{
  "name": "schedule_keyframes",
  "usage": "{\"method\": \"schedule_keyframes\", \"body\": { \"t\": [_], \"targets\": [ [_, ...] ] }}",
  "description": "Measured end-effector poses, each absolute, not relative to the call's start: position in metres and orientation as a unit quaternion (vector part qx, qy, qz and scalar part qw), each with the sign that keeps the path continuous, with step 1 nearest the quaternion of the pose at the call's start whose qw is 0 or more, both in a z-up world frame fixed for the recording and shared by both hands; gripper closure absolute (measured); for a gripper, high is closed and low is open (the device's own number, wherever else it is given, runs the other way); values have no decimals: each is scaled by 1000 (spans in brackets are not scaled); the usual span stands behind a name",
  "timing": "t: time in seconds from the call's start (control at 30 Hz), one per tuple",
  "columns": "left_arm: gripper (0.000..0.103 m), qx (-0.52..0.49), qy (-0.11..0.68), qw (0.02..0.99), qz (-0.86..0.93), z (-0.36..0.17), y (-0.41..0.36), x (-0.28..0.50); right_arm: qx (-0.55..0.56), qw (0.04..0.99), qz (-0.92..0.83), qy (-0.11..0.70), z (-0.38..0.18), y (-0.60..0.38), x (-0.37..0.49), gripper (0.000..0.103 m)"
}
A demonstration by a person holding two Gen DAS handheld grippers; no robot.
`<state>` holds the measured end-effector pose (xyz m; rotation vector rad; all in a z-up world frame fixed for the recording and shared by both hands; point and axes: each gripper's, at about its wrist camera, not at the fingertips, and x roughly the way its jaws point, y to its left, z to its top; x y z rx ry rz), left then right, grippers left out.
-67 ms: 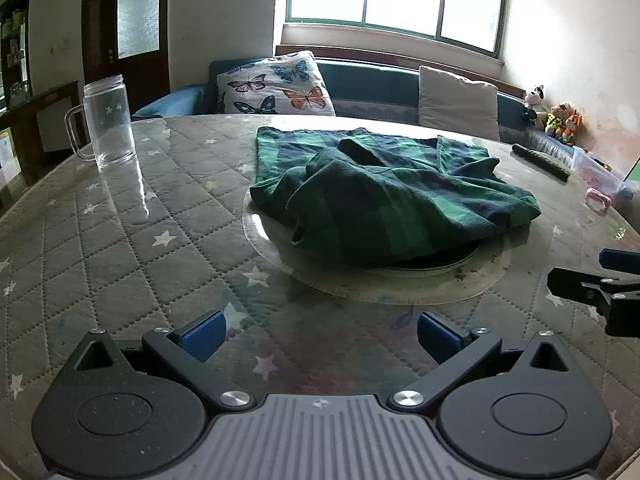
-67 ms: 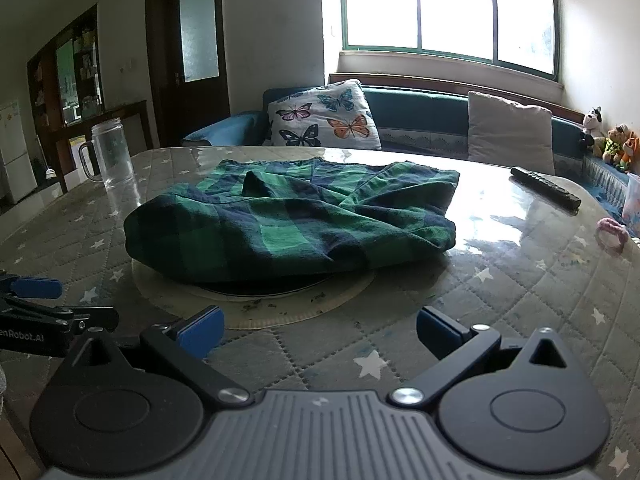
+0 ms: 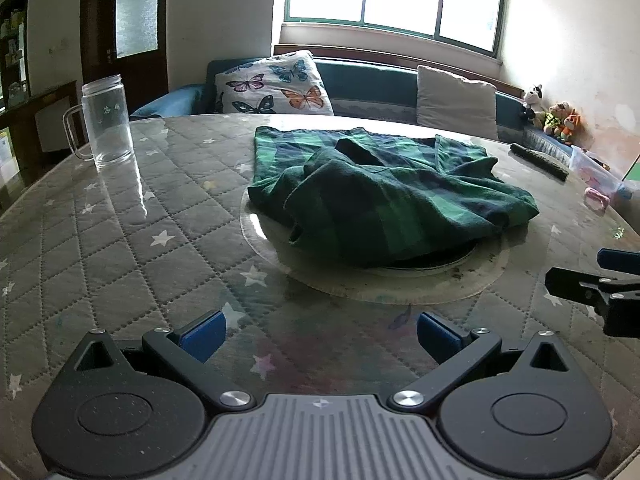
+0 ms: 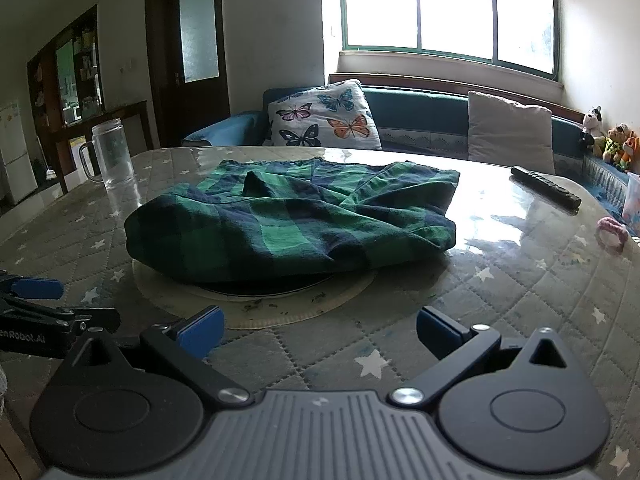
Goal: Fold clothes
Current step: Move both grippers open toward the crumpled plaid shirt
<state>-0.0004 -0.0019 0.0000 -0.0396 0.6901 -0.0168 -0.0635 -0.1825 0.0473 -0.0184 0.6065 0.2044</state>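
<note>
A green and navy plaid garment (image 3: 384,196) lies loosely folded in a heap on the round turntable (image 3: 472,280) in the middle of the table; it also shows in the right wrist view (image 4: 288,224). My left gripper (image 3: 320,336) is open and empty, low over the table in front of the garment, apart from it. My right gripper (image 4: 318,332) is open and empty, also in front of the garment. Each gripper shows at the edge of the other's view: the right one (image 3: 600,280) and the left one (image 4: 44,304).
A clear glass mug (image 3: 106,124) stands at the far left of the quilted star-patterned table (image 3: 120,248). A black remote (image 4: 544,190), a pink ring (image 4: 610,234) and a plastic box (image 3: 592,168) lie at the right. A sofa with cushions (image 3: 276,88) stands behind.
</note>
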Motion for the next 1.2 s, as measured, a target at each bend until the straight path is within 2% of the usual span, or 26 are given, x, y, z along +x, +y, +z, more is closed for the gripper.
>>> {"method": "schedule_keyframes", "body": {
  "t": [1.2],
  "targets": [
    [0, -8, 352, 935, -34, 3, -11, 39, -8, 939, 118, 322, 42, -177, -29, 0]
  ]
}}
